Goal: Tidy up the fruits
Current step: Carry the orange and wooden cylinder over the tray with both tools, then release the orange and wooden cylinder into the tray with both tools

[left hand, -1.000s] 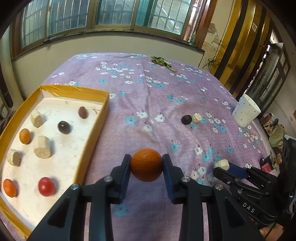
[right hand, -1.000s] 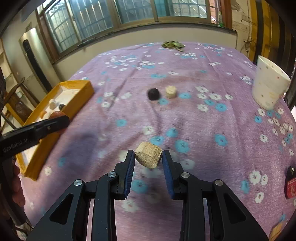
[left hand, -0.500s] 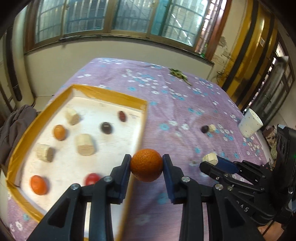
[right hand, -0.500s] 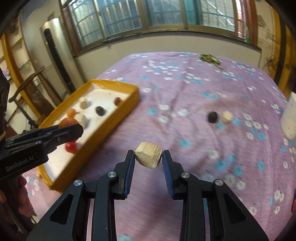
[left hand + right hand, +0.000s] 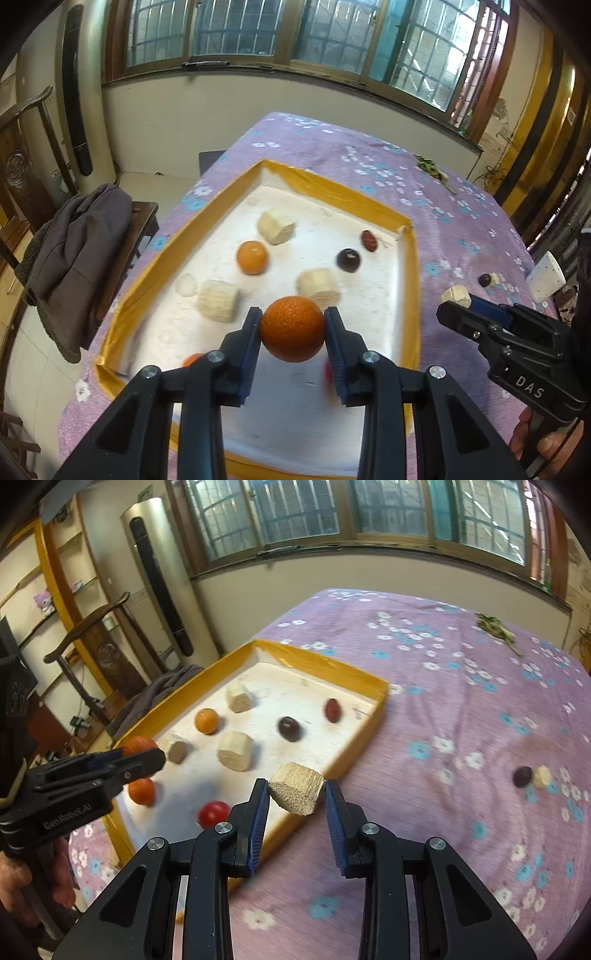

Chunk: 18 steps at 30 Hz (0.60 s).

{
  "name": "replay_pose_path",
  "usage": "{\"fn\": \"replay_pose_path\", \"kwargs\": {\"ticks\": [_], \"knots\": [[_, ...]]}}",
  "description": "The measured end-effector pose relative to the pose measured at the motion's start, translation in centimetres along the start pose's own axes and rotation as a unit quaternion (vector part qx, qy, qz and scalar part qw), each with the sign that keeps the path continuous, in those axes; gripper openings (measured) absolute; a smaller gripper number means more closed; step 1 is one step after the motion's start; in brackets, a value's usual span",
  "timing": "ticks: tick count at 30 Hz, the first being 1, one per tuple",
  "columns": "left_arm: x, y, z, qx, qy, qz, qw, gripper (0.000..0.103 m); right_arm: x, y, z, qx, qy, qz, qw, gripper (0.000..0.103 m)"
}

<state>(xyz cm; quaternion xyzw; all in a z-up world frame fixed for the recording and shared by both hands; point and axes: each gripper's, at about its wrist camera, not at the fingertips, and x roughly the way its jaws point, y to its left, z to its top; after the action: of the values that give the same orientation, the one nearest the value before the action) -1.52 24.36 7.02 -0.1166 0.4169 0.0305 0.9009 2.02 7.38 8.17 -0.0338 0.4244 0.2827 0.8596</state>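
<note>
left gripper (image 5: 292, 332) fingers clamping orange (image 5: 291, 328), right gripper (image 5: 296, 796) fingers clamping pale chunk (image 5: 296, 787)

Black plastic claw (image 5: 291, 332) with blue ribbed pads (image 5: 246, 363), silver screws, white "DAS" lettering.

Barred windows (image 5: 332, 44) run at twelve o'clock above a cream wall (image 5: 184, 110); a wooden chair (image 5: 122, 236) bearing grey clothing (image 5: 74, 251) stands at nine.

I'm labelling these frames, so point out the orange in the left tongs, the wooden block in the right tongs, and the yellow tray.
orange (image 5: 291, 328), left wrist view, front face.
wooden block (image 5: 295, 788), right wrist view, cut face.
yellow tray (image 5: 325, 664), right wrist view, far rim.
</note>
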Motion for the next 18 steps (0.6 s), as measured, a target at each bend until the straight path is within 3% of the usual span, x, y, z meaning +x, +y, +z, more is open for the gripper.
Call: {"fn": "replay_pose_path", "kwargs": {"ticks": [8,18], "knots": [[1.4,0.7,1.0,0.004,0.015,-0.019,0.9997,0.036,1.9,1.6,1.1,-0.017,0.010,0.000,1.000,0.030],[5.7,-0.9,7.1,0.045,0.026,-0.053,0.9972,0.036,4.7,-0.8,5.1,0.025,0.003,-0.035,0.999,0.030]]}}
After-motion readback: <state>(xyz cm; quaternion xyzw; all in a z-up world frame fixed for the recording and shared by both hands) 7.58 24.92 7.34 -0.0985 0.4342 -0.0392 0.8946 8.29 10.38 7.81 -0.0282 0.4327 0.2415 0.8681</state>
